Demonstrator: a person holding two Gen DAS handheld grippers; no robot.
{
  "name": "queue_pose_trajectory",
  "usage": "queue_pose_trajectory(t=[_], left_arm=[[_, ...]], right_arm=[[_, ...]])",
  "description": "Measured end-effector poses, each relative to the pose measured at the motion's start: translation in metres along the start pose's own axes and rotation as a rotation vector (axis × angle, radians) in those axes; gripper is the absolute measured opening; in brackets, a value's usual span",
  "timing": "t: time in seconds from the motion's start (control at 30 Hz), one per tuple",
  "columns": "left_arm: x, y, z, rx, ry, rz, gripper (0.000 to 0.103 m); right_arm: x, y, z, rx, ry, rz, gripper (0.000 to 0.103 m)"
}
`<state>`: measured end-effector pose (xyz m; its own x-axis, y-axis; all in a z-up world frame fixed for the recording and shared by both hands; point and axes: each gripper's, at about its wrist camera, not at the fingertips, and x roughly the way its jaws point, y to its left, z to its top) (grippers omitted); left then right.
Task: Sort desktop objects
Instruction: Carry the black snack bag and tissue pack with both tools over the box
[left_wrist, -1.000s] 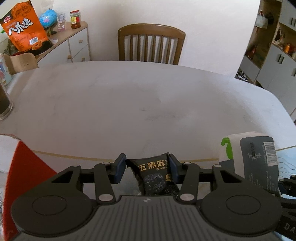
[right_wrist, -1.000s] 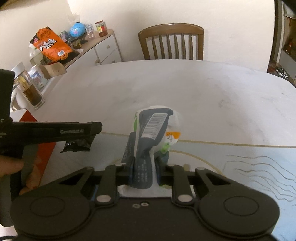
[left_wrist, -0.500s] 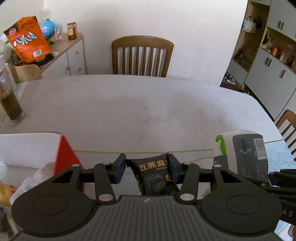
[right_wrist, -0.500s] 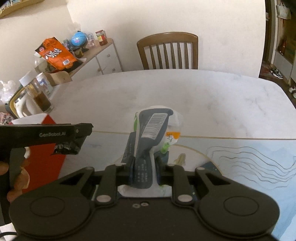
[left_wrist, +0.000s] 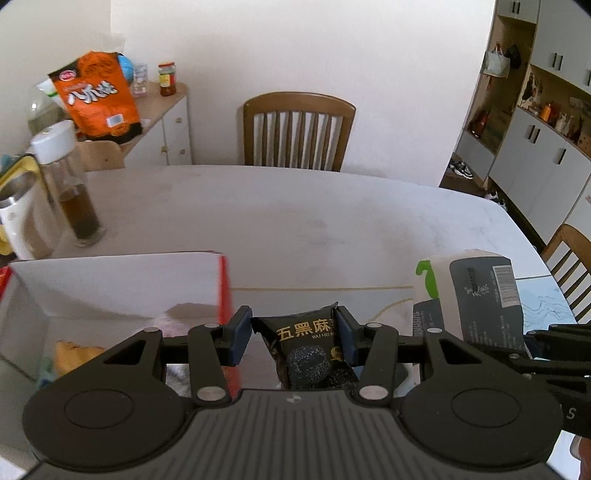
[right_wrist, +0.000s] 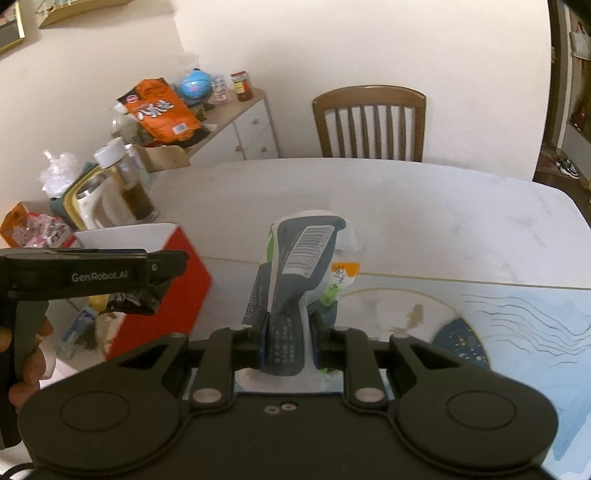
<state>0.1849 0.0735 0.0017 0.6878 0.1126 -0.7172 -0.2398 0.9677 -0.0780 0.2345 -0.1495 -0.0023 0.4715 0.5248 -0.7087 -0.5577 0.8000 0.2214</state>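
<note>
Left tool (left_wrist: 293, 338) pinching glossy black snack packet (left_wrist: 306, 347), right tool (right_wrist: 289, 341) clamping crumpled tissue pack (right_wrist: 299, 280) — soft plastic.

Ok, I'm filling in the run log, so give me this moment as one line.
left gripper: shut on black snack packet | right gripper: shut on tissue pack | both above table | red-sided box: open, lower left

It was a home dining room. Beyond the fingers stretched a pale marble-look dining table (left_wrist: 295, 221) with a wooden slat-back chair (left_wrist: 298, 131) at its far edge, and left of the fingers a white sideboard (right_wrist: 251, 129) carried an orange snack bag (left_wrist: 98, 98), a sauce jar (left_wrist: 167, 79) and a small globe (right_wrist: 196, 83). To the right stood built-in cupboards (left_wrist: 535, 122) with shoes (left_wrist: 460, 170) on the floor.
</note>
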Motion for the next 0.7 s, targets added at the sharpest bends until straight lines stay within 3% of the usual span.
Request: queue_pose_trajectory(t=[0.7], left_arm=[[-0.073,0.095,-0.019,-0.019,-0.04,0.043,0.047]], right_arm=[[-0.013,0.115,-0.002,-0.131,-0.017,0.069,0.021]])
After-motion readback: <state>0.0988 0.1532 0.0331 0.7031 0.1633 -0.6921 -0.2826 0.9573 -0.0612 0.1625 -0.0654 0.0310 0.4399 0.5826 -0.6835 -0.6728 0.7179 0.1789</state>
